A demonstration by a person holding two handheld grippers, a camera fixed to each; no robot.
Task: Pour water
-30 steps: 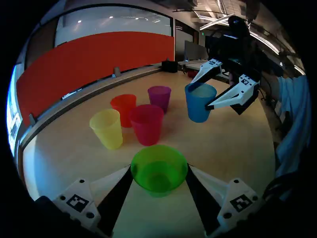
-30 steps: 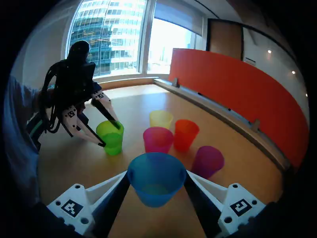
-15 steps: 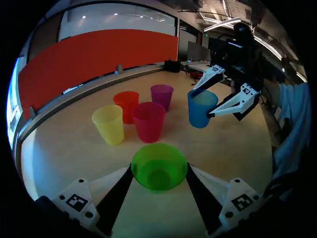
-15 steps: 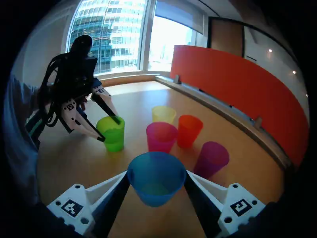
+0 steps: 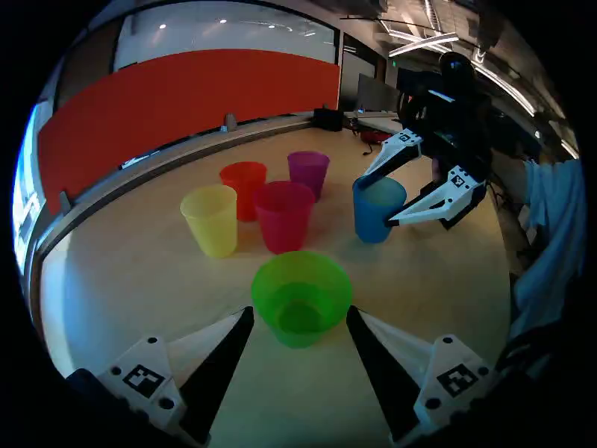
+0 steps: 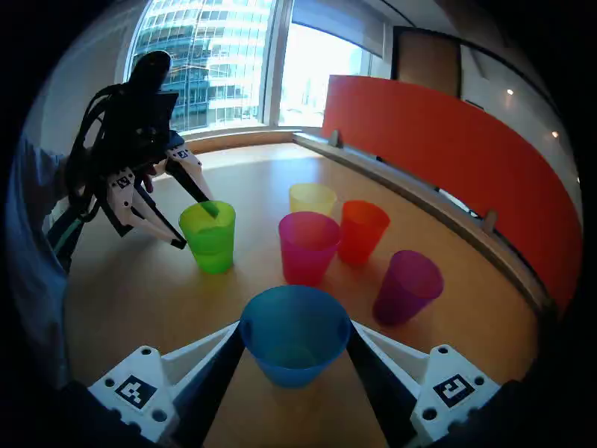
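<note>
The left gripper [image 5: 298, 312] is released: its two fingers are spread on both sides of the green translucent plastic cup [image 5: 301, 287], with a small gap at each side. This cup stands upright on the light wooden table [image 5: 119, 299]. The right gripper [image 6: 295, 328] is grasping the blue translucent plastic cup [image 6: 295, 351] between both fingers, also upright. Ahead of the left gripper, a yellow plastic cup [image 5: 211, 220], a pink plastic cup [image 5: 283, 215], an orange plastic cup [image 5: 243, 189] and a purple plastic cup [image 5: 308, 173] stand close together.
</note>
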